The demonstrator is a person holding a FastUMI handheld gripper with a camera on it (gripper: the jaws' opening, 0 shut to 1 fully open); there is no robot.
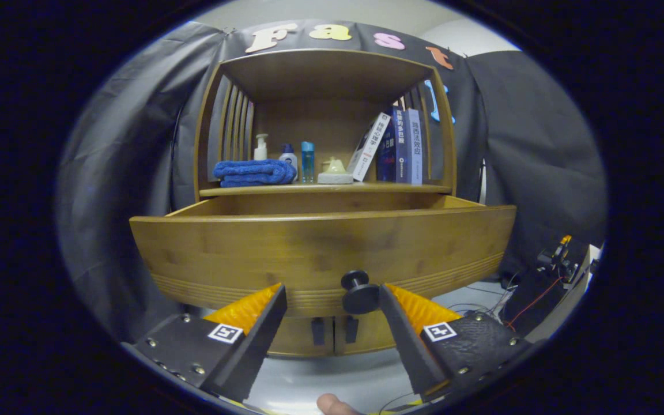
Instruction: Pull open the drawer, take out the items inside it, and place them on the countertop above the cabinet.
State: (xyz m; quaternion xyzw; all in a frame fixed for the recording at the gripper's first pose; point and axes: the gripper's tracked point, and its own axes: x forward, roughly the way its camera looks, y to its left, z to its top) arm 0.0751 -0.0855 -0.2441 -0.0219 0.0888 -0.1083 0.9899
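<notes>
Drawer pulled out from the cabinet, its round knob between the fingers.

The gripper is spread wide and holds nothing; the knob sits close to the right finger, contact unclear. Above the drawer, the countertop carries a folded blue towel, small bottles, a soap dish and books. What lies inside the drawer is hidden by its front.

Folded blue towel, bottles and upright books share the shelf

Drawer interior hidden behind its tall front; cabinet doors partly behind the spread tongs.
</notes>
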